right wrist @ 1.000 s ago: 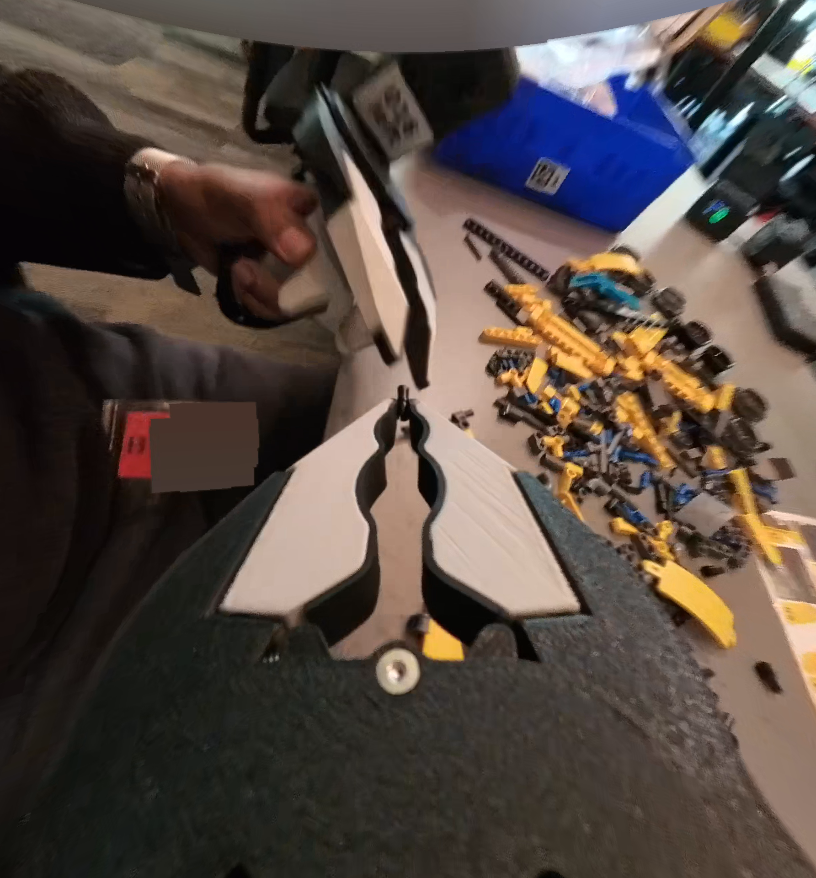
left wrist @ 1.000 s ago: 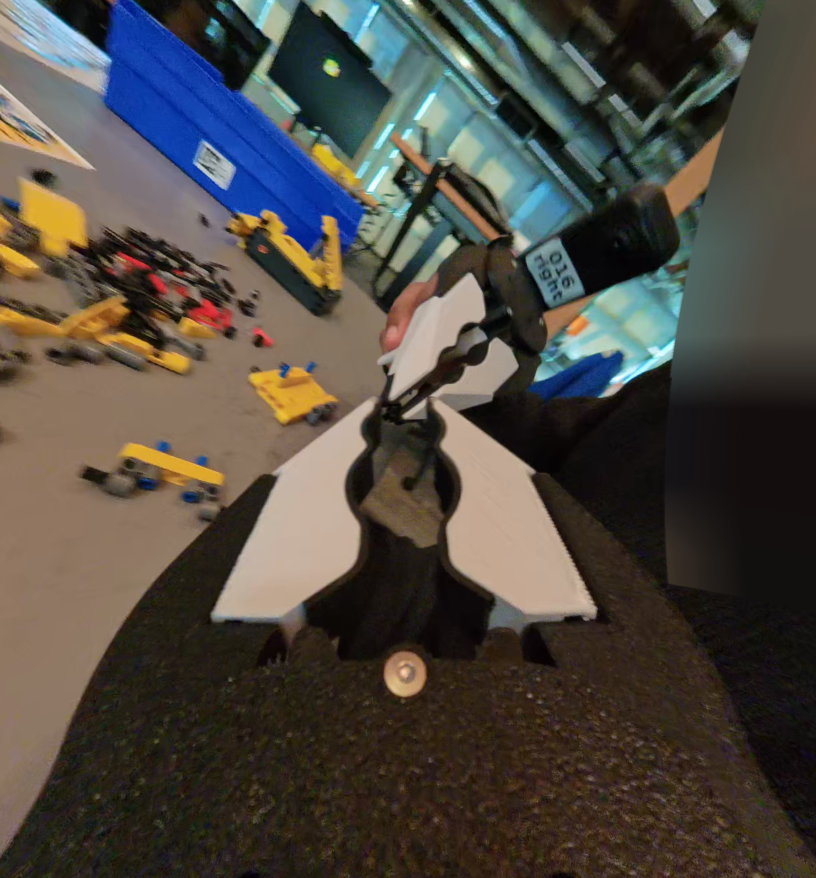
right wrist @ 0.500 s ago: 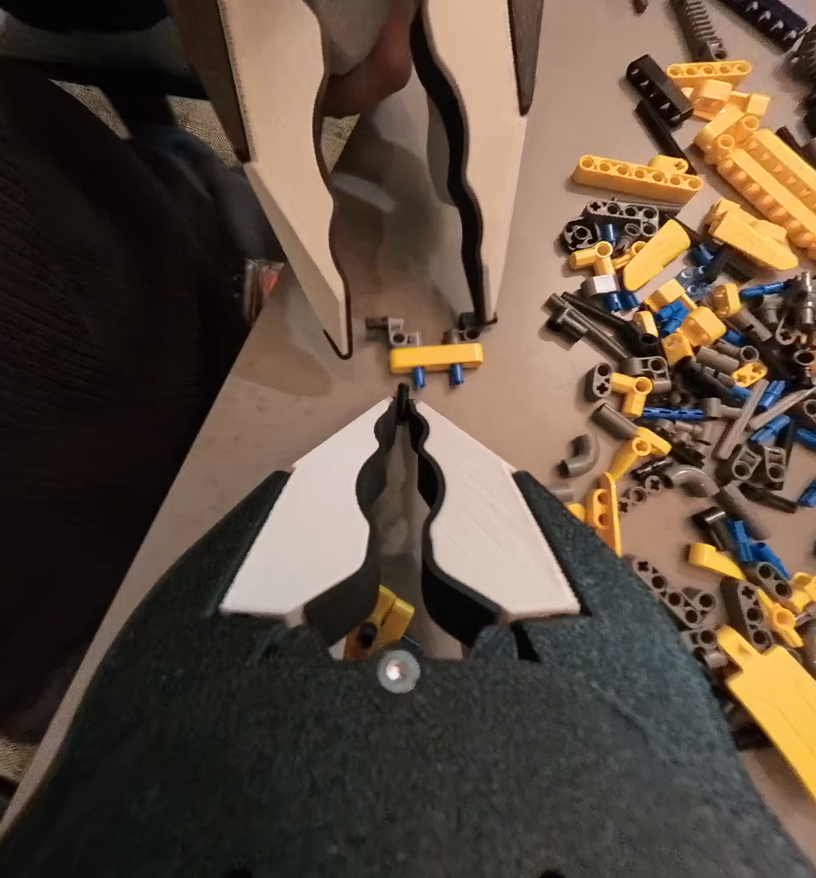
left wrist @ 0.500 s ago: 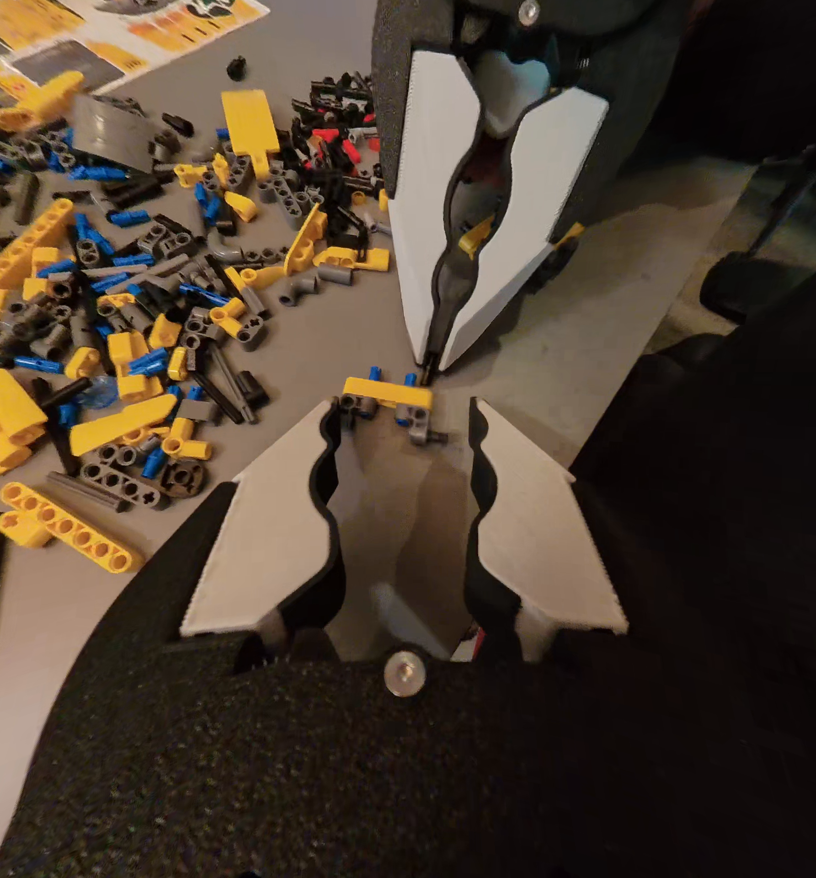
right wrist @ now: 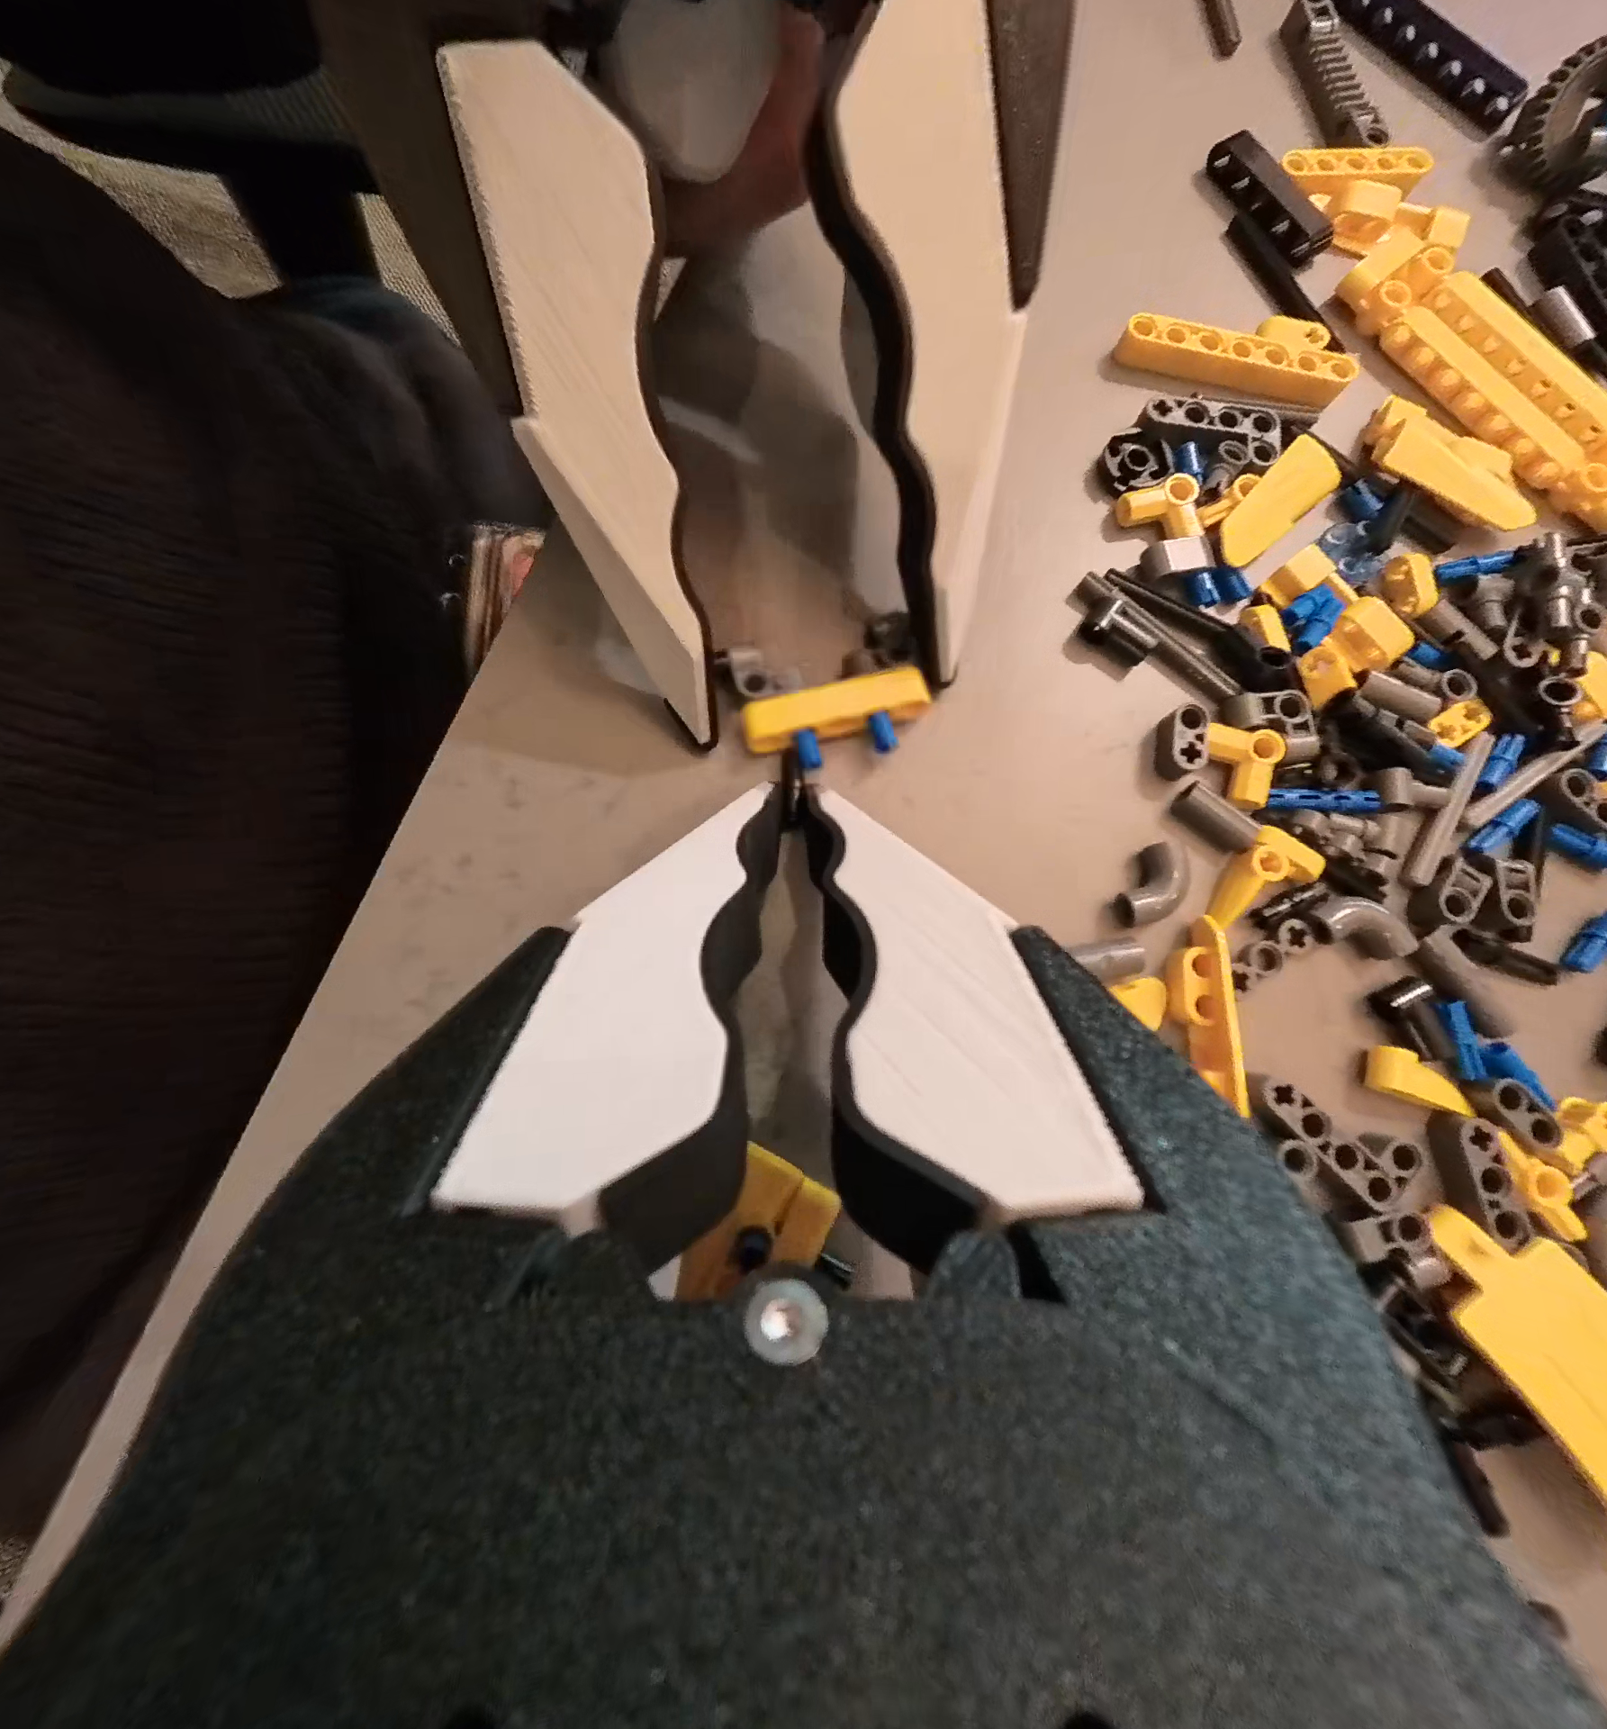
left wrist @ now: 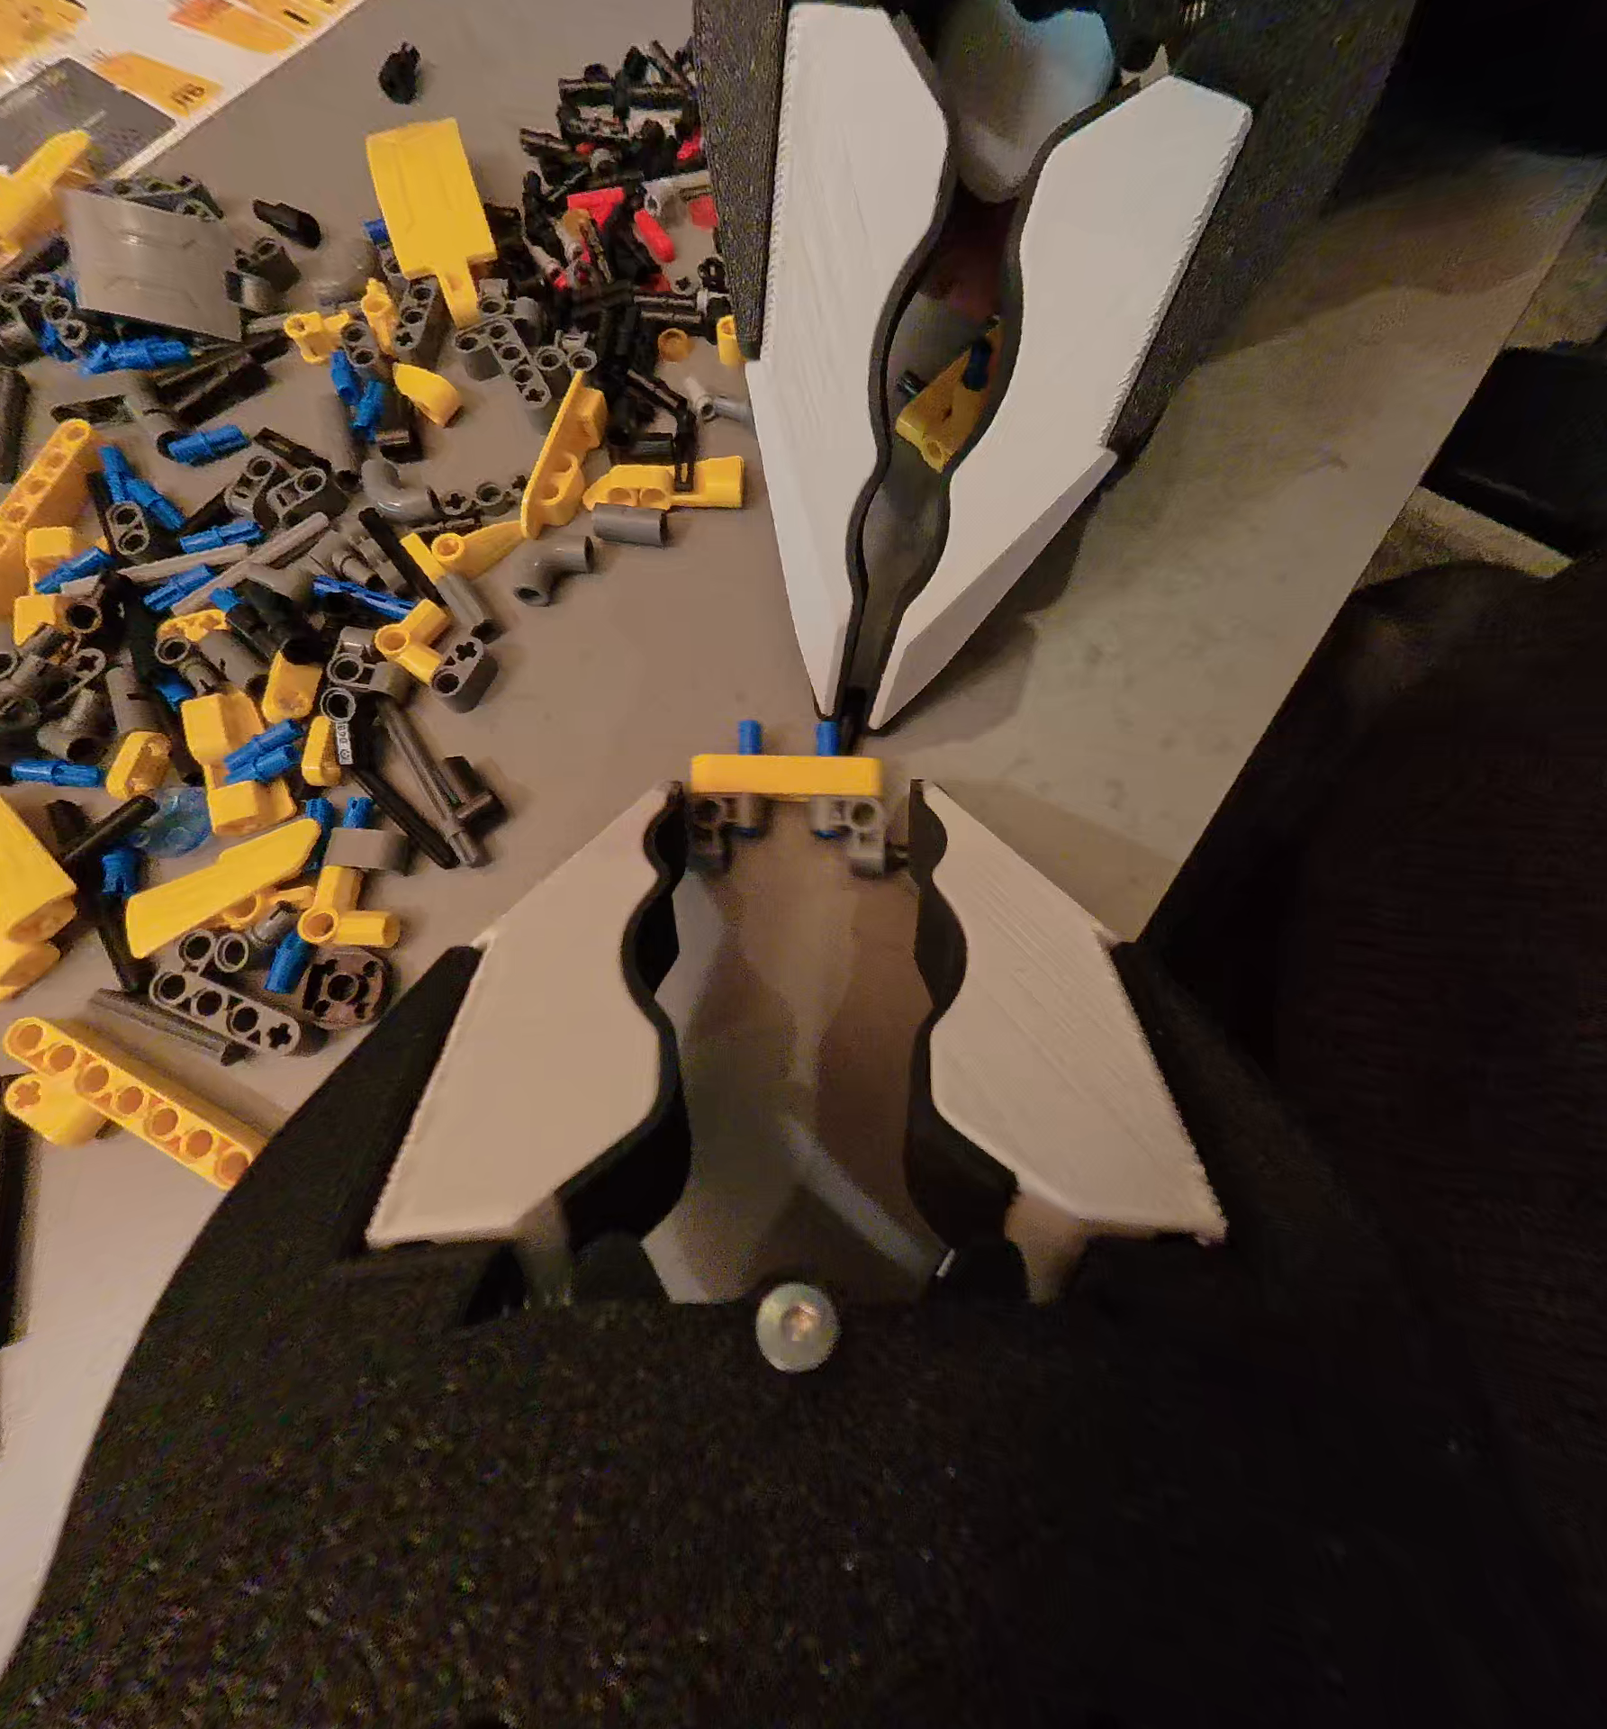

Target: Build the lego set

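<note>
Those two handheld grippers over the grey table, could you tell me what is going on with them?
A person is working both. The left gripper is open, its white fingers either side of a small yellow beam assembly with blue pins and grey connectors on the grey table. The right gripper faces it, shut on a thin dark pin at its tips, next to one blue pin. A heap of loose yellow, grey, blue and black building pieces lies alongside.

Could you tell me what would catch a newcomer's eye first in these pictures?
Two white-fingered grippers meet tip to tip over a small yellow beam assembly near the table edge. The open left gripper straddles it; the right gripper pinches a thin black piece. A heap of building pieces sprawls alongside.
</note>
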`<state>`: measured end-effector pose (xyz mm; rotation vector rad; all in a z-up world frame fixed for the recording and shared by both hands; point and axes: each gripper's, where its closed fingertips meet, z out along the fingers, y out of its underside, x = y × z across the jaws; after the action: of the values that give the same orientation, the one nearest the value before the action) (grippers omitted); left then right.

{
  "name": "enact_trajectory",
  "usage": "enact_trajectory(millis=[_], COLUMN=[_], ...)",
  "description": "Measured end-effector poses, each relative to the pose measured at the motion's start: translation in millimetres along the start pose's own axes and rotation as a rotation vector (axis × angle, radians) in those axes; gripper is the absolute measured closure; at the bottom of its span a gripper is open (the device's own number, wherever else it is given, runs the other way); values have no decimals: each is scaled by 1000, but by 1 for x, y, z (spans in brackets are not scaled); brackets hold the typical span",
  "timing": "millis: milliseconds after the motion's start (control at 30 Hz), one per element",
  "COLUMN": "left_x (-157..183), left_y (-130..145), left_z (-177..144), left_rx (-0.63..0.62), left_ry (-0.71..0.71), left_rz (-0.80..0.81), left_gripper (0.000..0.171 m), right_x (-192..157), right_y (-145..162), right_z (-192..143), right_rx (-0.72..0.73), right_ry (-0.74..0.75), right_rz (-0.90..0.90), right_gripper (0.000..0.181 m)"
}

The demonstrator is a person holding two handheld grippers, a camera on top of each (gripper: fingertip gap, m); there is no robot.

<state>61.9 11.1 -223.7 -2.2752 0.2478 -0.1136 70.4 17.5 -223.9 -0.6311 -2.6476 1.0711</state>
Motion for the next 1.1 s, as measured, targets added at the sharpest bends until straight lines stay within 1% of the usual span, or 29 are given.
enact_trajectory(millis=[100, 200, 367, 467, 567, 1100], left_x=[1, 3, 3, 3, 3, 5], left_y=[0, 0, 0, 0, 0, 0], left_z=[0, 0, 0, 0, 0, 0], left_rx=[21, 21, 26, 28, 29, 31], left_ry=[-2, 4, 8, 12, 16, 33], left_rz=[-1, 10, 12, 11, 12, 16], left_gripper=[126, 130, 130, 130, 130, 131], right_x=[0, -1, -8, -14, -13, -13], right_y=[0, 1, 4, 2, 1, -2], right_z=[0, -1, -5, -3, -2, 1], right_rx=[-1, -18, -53, -44, -44, 9], right_ry=[0, 12, -5, -31, -14, -47], right_rz=[20, -12, -56, -73, -87, -53], right_gripper=[176, 176, 176, 176, 176, 177])
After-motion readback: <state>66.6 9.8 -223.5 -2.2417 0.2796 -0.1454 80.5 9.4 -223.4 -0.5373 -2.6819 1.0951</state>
